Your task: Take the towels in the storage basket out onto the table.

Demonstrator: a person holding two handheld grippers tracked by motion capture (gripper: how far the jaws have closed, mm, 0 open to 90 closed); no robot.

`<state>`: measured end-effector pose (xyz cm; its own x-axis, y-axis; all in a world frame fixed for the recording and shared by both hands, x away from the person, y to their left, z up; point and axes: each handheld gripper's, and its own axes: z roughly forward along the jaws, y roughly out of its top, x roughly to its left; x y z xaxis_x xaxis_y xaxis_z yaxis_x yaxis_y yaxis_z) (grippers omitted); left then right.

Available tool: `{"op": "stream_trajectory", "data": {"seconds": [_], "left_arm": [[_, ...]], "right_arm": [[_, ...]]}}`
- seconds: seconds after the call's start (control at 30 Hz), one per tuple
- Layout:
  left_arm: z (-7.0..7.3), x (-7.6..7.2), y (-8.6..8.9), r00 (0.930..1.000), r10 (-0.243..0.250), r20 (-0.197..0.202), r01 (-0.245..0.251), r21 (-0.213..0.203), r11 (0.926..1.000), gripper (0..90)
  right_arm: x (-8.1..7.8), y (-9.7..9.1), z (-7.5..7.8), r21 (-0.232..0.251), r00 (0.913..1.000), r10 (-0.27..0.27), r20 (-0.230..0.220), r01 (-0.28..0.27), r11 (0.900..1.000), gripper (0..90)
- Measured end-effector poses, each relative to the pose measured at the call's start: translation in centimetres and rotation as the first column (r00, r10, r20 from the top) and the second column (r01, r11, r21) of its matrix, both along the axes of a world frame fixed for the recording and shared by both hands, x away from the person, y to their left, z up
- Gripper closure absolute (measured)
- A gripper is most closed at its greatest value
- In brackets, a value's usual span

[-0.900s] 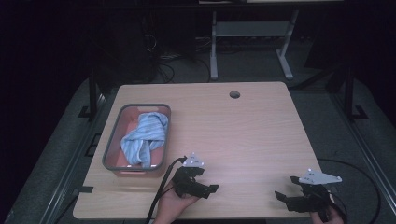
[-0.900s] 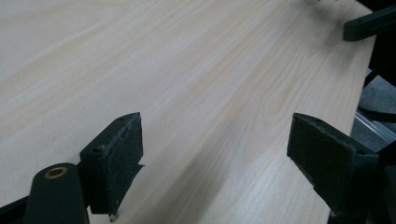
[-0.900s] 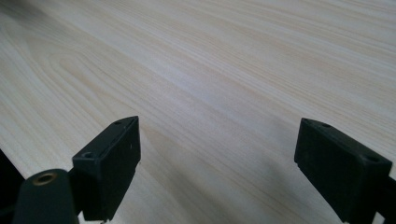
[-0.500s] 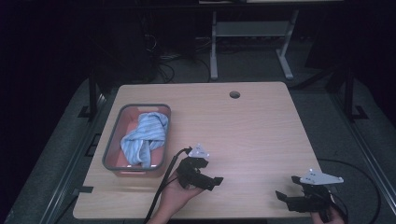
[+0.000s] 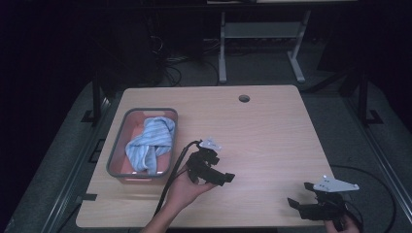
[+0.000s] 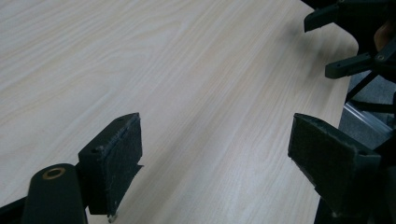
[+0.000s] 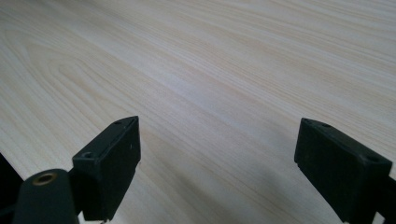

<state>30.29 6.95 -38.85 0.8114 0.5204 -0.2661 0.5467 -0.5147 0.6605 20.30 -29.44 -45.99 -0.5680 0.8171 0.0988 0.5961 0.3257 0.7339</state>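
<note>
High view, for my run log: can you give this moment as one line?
left gripper: open, empty, over table | right gripper: open, empty, near front edge | blue cloth: in grey bin

Dark room, grey floor (image 5: 58,160) (cables trailing), metal stand (image 5: 260,36) behind.

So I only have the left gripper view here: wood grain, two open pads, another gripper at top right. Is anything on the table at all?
Observer: Yes, a grey tray sits at the table's left side, holding a crumpled blue striped cloth.
Operator: Is that other gripper holding something?
Observer: No, the right gripper's own view shows its jaws wide apart over bare wood.
Operator: Where is the left gripper?
Observer: The left gripper is just right of the tray, pointing right.
</note>
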Motion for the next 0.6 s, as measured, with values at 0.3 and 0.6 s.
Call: {"op": "stream_trajectory", "data": {"seconds": [0.3, 0.6], "left_arm": [[2.1, 1.9, 0.9, 0.9998, -0.002, -0.02, 0.003, 0.025, 0.9997, 17.5], [3.6, 4.0, 2.9, 0.9984, 0.042, -0.038, -0.041, 0.032, 0.9986, 19.8]], "right_arm": [[0.1, 0.3, 0.0, -0.005, 0.9999, 0.011, -0.001, -0.011, 0.9999, 14.0], [0.2, 0.2, 0.0, -0.003, 1.0, 0.007, -0.001, -0.007, 1.0, 14.0]]}}
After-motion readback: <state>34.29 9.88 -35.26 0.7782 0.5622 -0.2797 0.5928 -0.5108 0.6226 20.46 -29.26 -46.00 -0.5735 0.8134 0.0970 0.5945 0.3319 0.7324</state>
